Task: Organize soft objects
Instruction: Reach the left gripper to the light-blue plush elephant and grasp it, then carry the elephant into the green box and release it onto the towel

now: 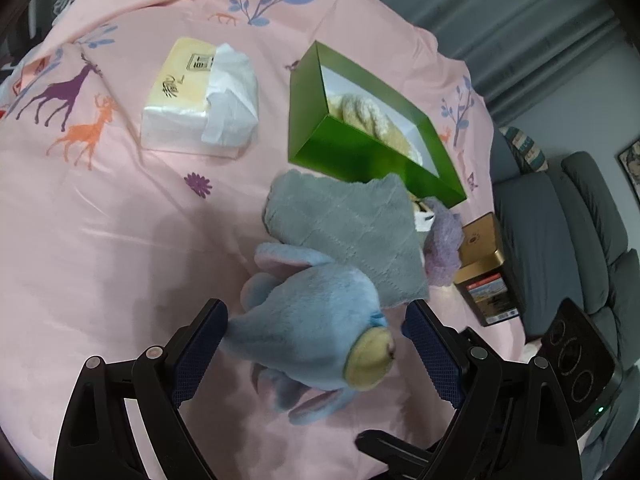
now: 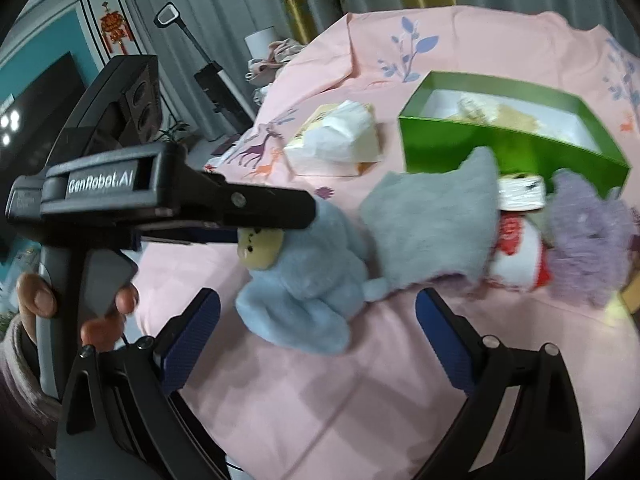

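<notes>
Now we see blue plush [image 1: 316, 320] btwn spread left tool [image 1: 314, 340] fingers, w/ right tool [image 2: 318, 328] also spread, just beside it.

Grey sofa [image 1: 560, 216] beside the pink bedsheet [image 1: 100, 240]; grey curtains [image 1: 500, 20] behind.

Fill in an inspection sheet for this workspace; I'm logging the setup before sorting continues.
Surface: pink sheet, wrinkled.
Job's things: blue plush between the left fingers; grey cloth; purple plush; red-white plush; green box open, cream item inside.
Clutter: tissue pack; gold tin.
Grippers: left gripper open around blue plush; right gripper open, empty.
Cables: nothing seen.
Surroundings: grey sofa, curtains.
</notes>
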Demonstrator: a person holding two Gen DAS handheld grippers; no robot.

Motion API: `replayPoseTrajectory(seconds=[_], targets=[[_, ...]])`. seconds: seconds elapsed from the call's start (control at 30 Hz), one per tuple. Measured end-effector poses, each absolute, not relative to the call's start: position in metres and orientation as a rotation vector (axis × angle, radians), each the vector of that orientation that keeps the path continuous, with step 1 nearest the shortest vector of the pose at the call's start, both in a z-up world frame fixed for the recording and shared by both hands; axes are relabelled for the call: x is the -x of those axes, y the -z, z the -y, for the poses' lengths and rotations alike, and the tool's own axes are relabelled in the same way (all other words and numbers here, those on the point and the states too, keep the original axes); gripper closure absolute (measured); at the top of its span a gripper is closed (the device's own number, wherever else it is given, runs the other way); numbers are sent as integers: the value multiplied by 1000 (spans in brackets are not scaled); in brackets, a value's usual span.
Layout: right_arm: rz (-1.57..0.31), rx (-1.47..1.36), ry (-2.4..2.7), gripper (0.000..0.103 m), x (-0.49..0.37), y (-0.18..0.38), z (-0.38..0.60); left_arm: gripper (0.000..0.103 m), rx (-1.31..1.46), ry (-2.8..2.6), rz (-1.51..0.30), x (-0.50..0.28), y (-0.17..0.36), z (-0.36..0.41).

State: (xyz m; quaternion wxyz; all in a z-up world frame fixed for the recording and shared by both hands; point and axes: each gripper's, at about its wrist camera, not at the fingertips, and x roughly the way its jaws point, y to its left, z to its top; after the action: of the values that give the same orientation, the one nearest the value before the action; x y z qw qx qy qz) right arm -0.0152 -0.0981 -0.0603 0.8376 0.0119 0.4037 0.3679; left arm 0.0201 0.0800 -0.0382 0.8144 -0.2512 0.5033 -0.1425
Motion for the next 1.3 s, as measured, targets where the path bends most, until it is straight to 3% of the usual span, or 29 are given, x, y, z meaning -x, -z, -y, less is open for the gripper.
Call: replayPoseTrajectory(seconds=[0.13, 0.2, 0.27, 0.57, 0.97, 1.3], targets=[[-890, -39, -789, 13, 2, 71, 88, 12, 541, 307, -1090, -22, 44, -81], [-910, -46, -800, 22, -1, 75, 84, 13, 546, 307, -1089, -21, 45, -82], [-922, -33, -800, 28, -2, 79, 79, 19, 534, 303, -1094, -20, 47, -81], [-865, 73, -792, 46, 11, 70, 74, 24, 530, 306, -1080, -14, 44, -79], [-731, 78, -828, 47, 27, 20, 75, 25, 484, 304, -954, 5, -17, -82], [-631, 44, -774, 47, 6, -17, 102, 25, 396, 345, -890, -29, -62, -50]])
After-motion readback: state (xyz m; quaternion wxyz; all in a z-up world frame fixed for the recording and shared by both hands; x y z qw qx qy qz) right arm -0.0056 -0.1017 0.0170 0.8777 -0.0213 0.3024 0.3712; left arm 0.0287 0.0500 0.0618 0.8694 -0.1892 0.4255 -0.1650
